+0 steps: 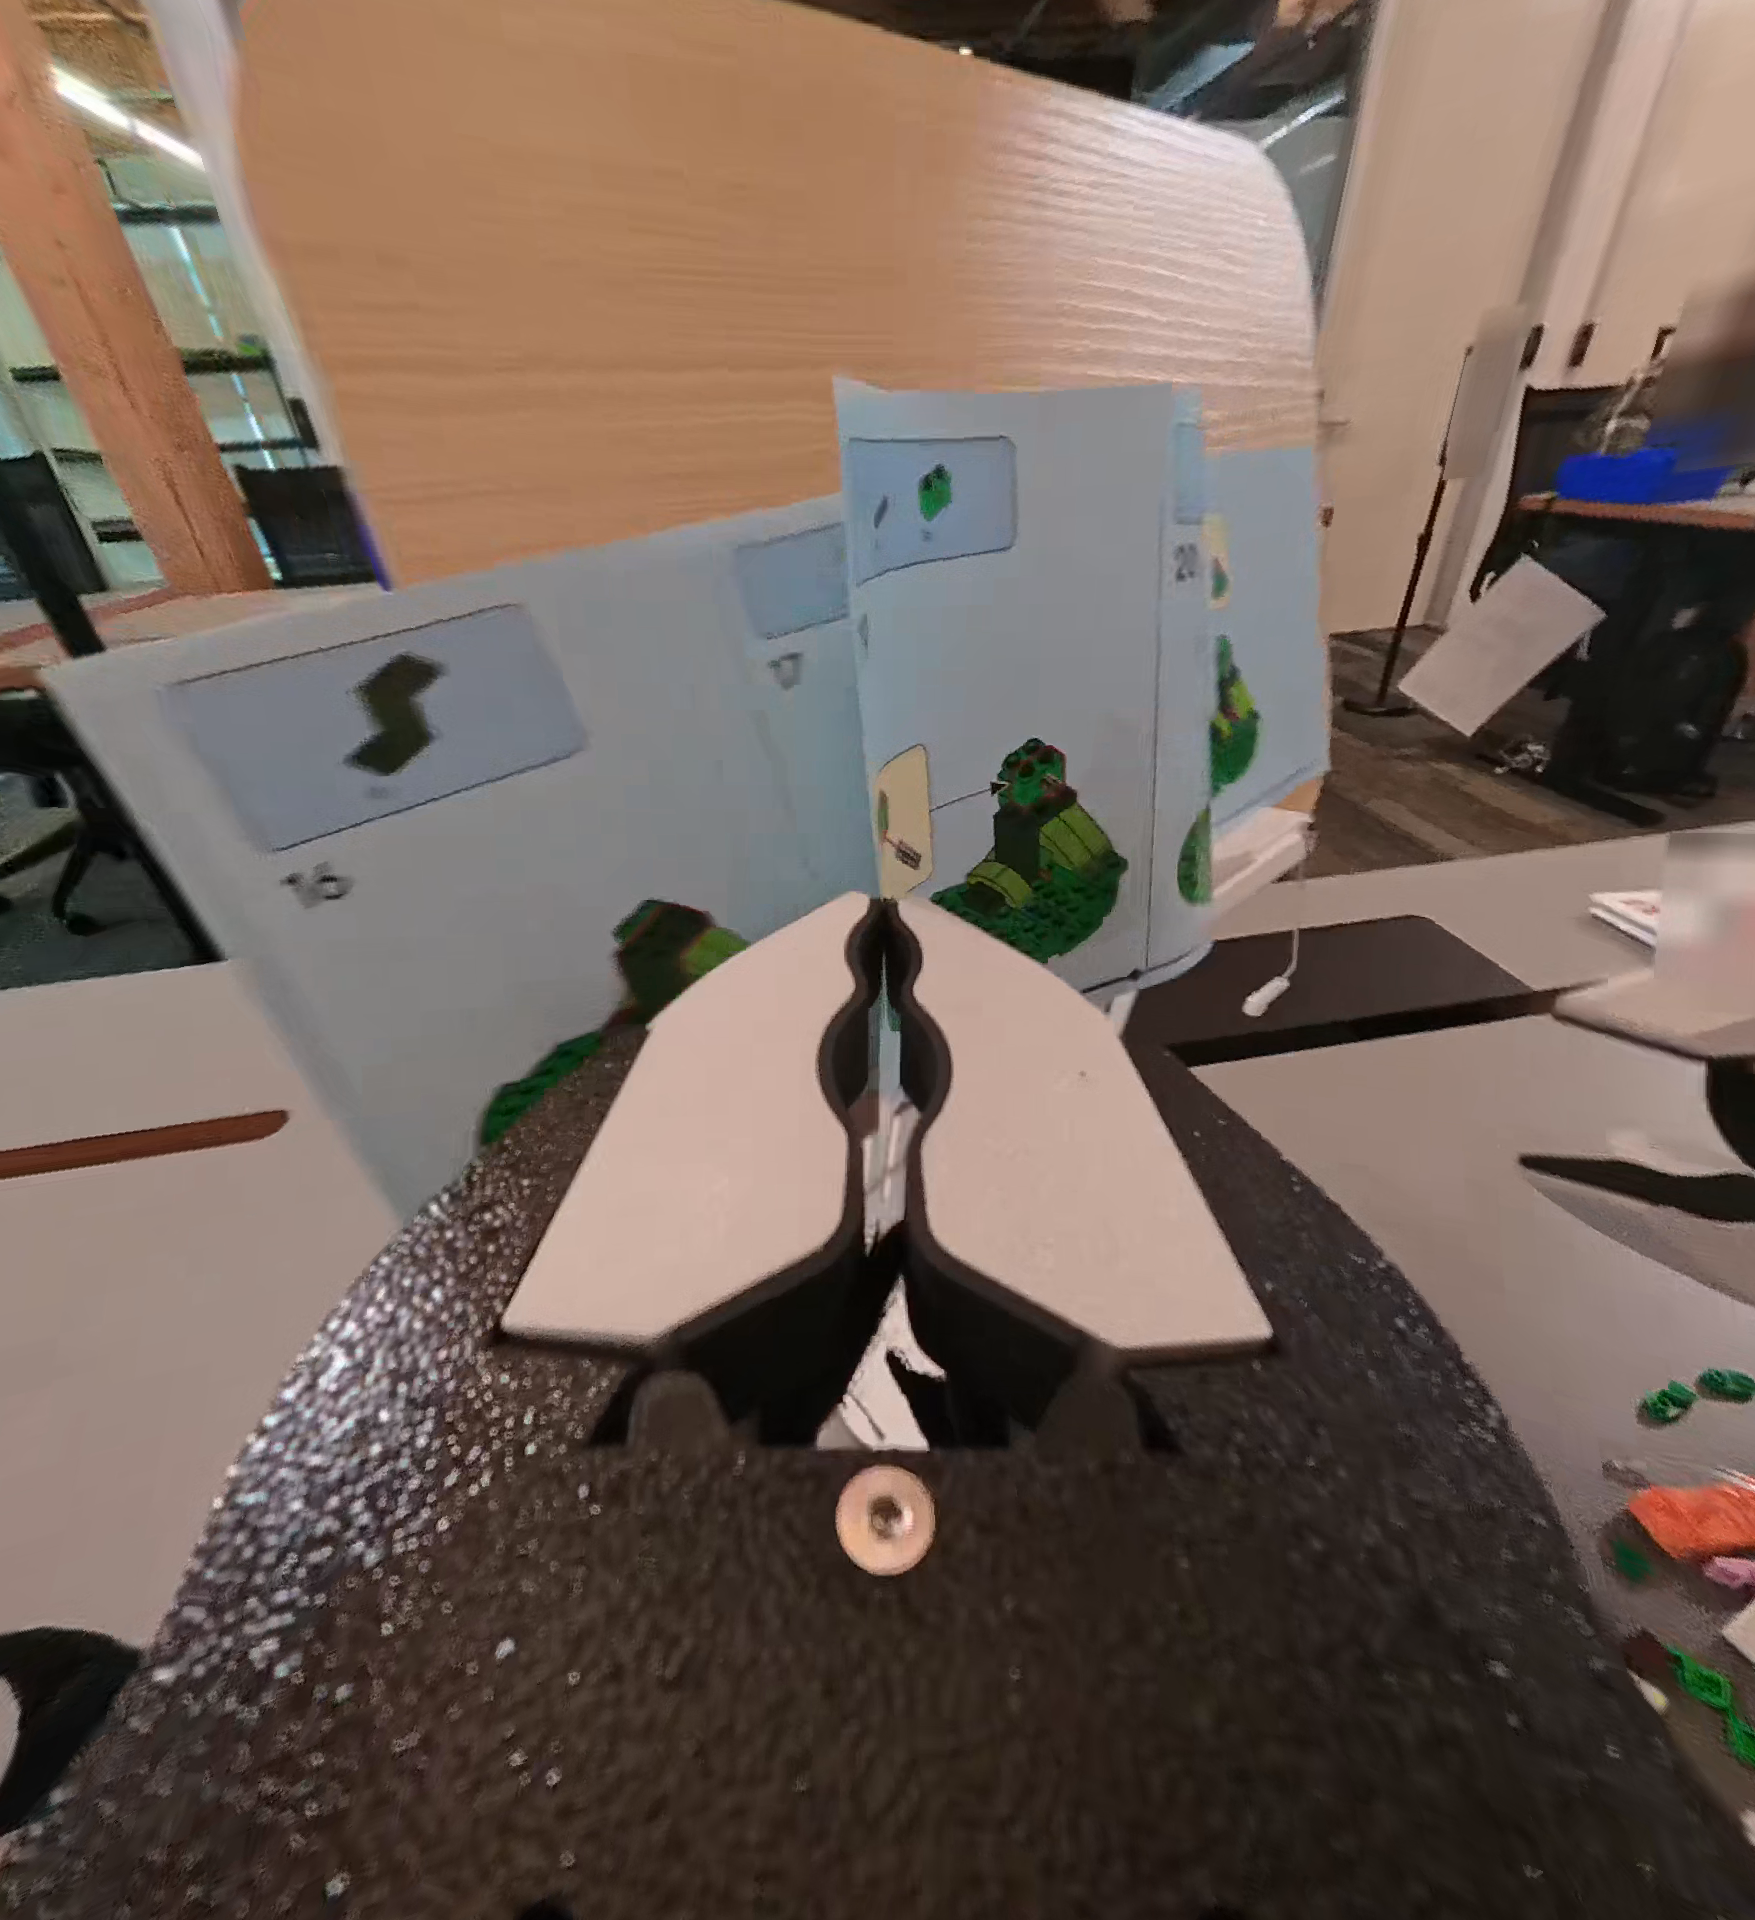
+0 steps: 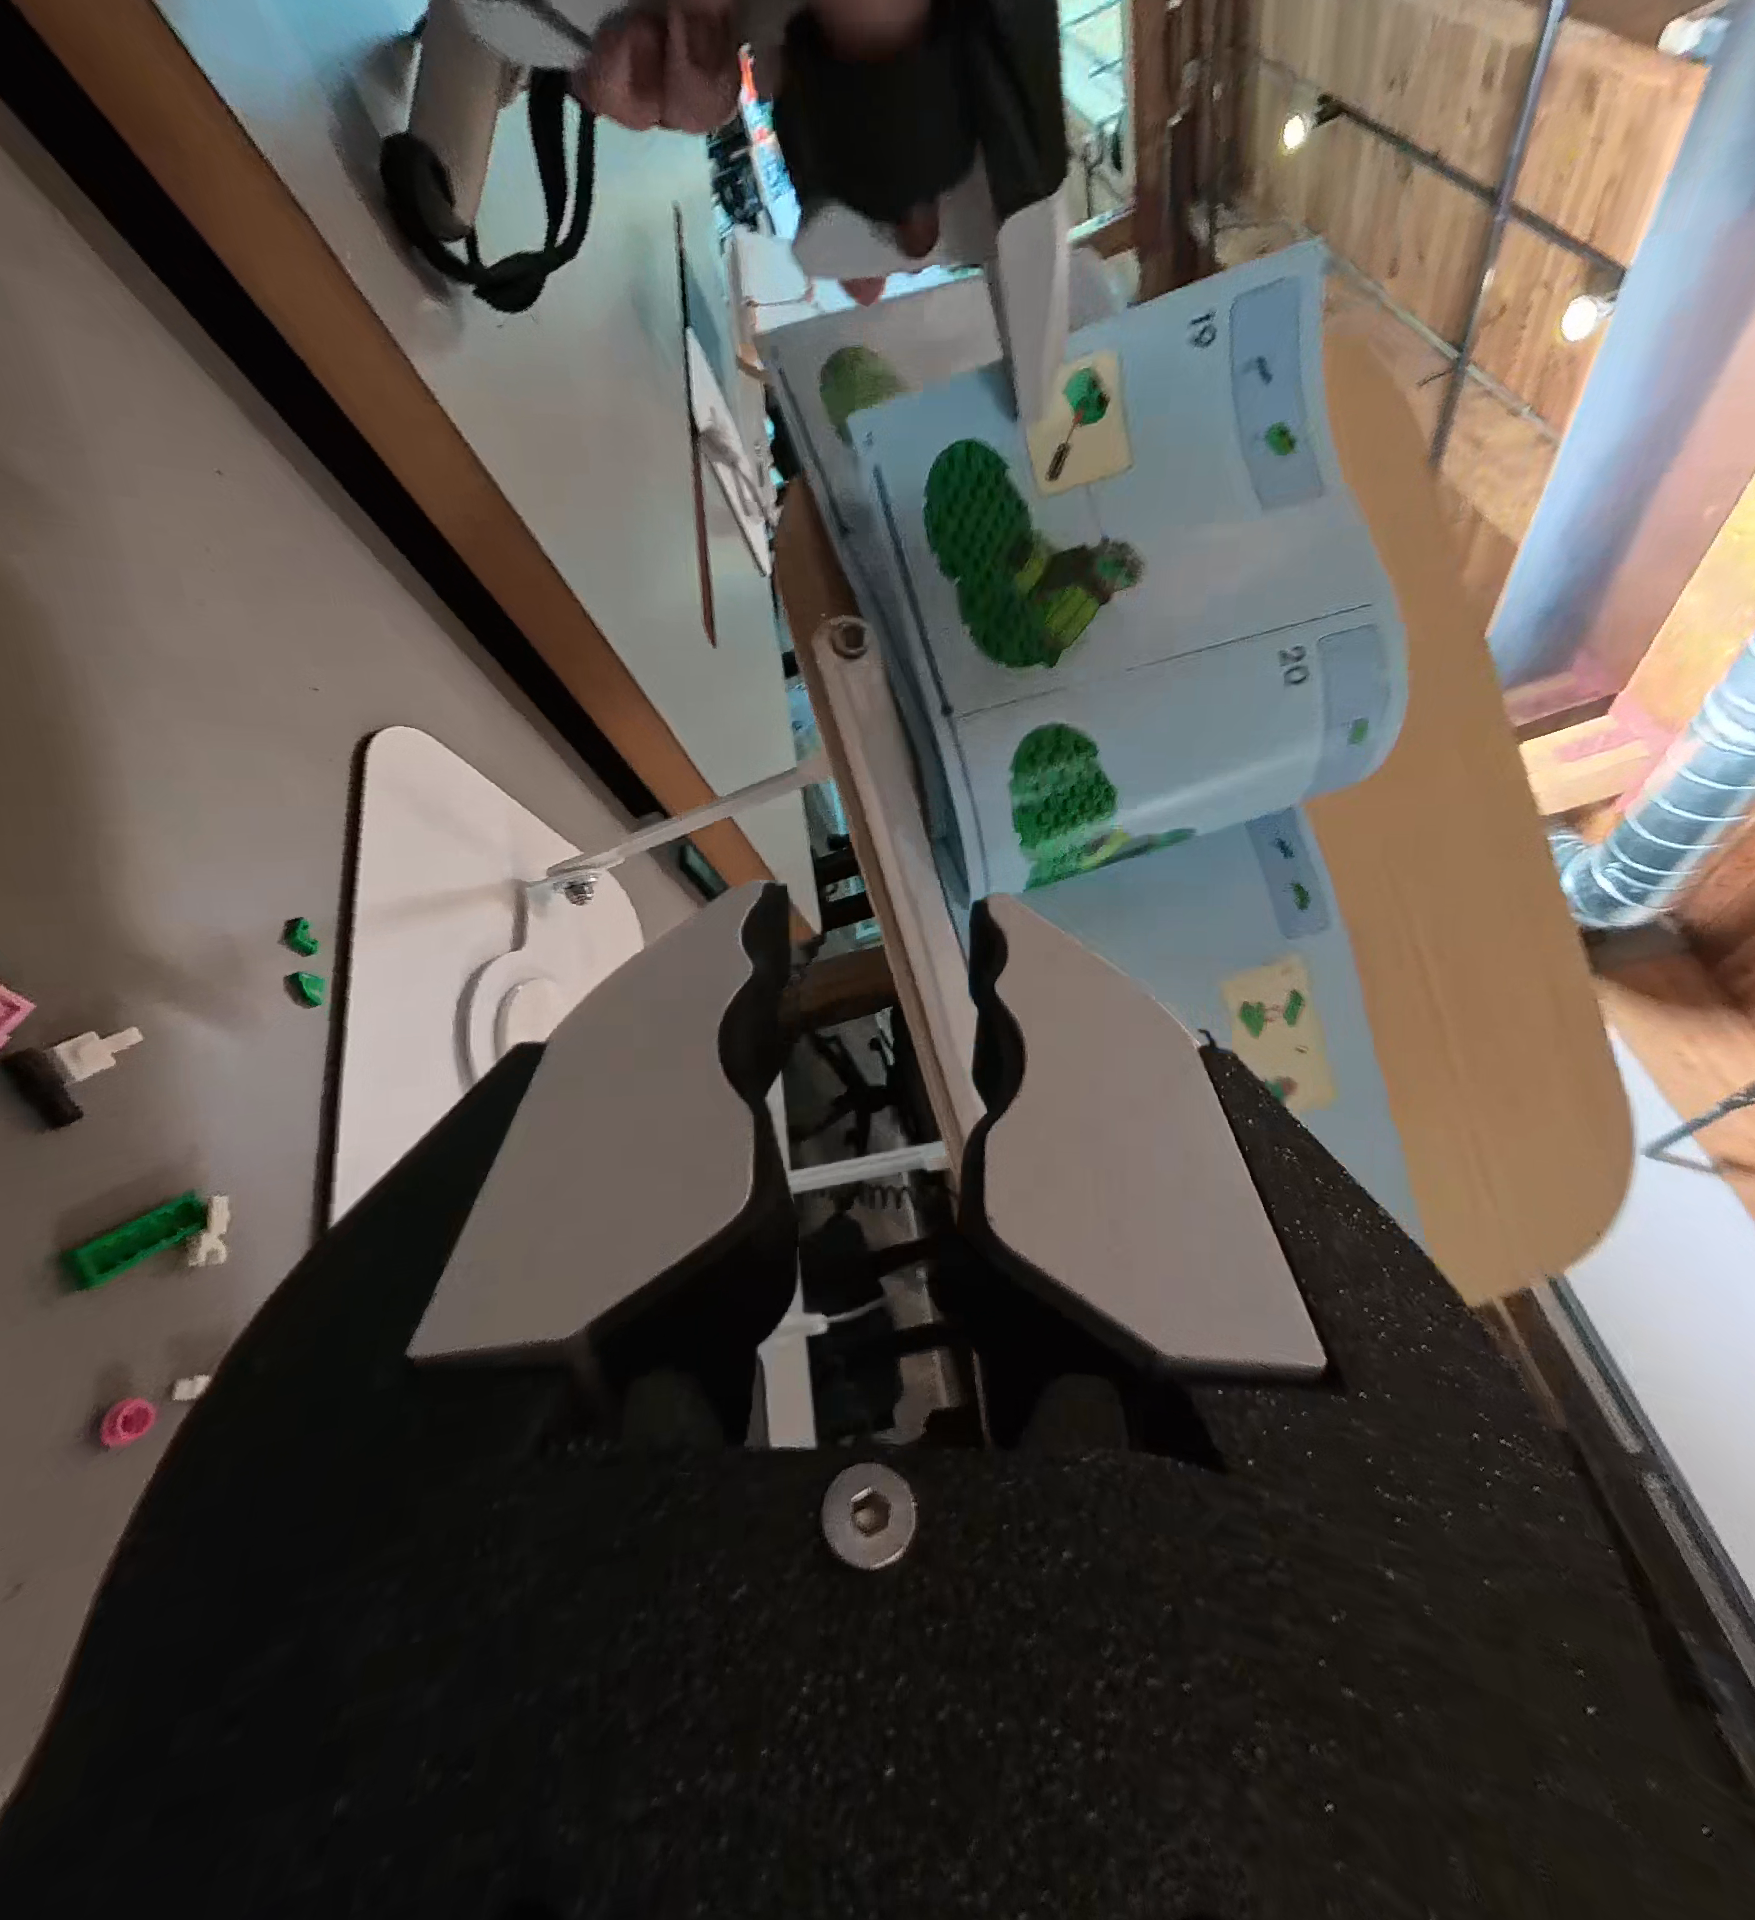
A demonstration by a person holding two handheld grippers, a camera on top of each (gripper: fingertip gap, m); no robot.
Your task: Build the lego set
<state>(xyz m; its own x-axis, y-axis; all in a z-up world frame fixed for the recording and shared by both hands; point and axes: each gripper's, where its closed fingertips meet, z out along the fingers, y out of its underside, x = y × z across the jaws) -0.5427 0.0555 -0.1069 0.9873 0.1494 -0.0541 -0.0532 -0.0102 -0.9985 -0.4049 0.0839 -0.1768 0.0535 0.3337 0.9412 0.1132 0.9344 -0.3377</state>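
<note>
Left wrist view has the left claw [image 1: 881, 920] pinched together on the bottom edge of an upright booklet [image 1: 1008, 665] page, printed with step numbers and green model drawings, propped against a wooden board [image 1: 748, 291] at 12 o'clock. Loose bricks [image 1: 1730, 1512] lie on the grey counter [image 1: 104, 1299] at 4 o'clock. Right wrist view shows the right claw [image 2: 878, 925] with fingers apart and holding nothing, pointing toward the booklet's lower edge, with bricks at 9 o'clock.
</note>
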